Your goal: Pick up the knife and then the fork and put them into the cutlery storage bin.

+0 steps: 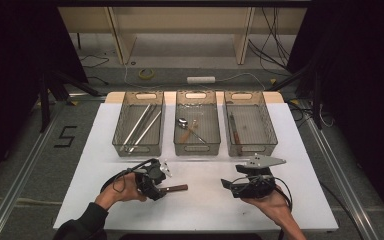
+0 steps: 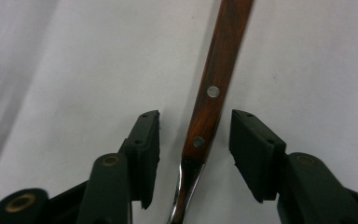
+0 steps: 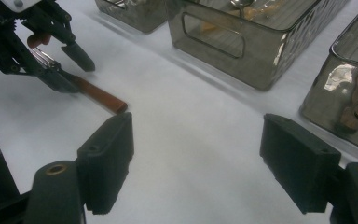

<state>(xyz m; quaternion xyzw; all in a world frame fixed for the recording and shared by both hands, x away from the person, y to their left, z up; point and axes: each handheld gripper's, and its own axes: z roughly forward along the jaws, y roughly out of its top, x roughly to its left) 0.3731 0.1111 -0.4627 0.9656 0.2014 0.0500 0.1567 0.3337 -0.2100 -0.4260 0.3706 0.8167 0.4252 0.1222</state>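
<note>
A utensil with a brown wooden handle [image 2: 213,70] and two rivets lies flat on the white table [image 1: 205,200]. My left gripper [image 2: 196,116] is open and low over it, one jaw on each side of the handle near where the metal shaft begins, neither touching. In the high view this gripper [image 1: 159,190] covers the metal end, and the handle [image 1: 177,188] sticks out to its right. My right gripper [image 1: 227,186] hovers right of centre, pointing left. It is wide open [image 3: 198,123] with nothing between its jaws, and faces the handle's end [image 3: 105,99].
Three mesh baskets stand in a row at the back. The left basket [image 1: 122,145] holds long metal rods, the middle basket [image 1: 197,149] a spoon and a wooden-handled piece, the right basket [image 1: 267,140] a dark-handled utensil. Bare table lies between the grippers.
</note>
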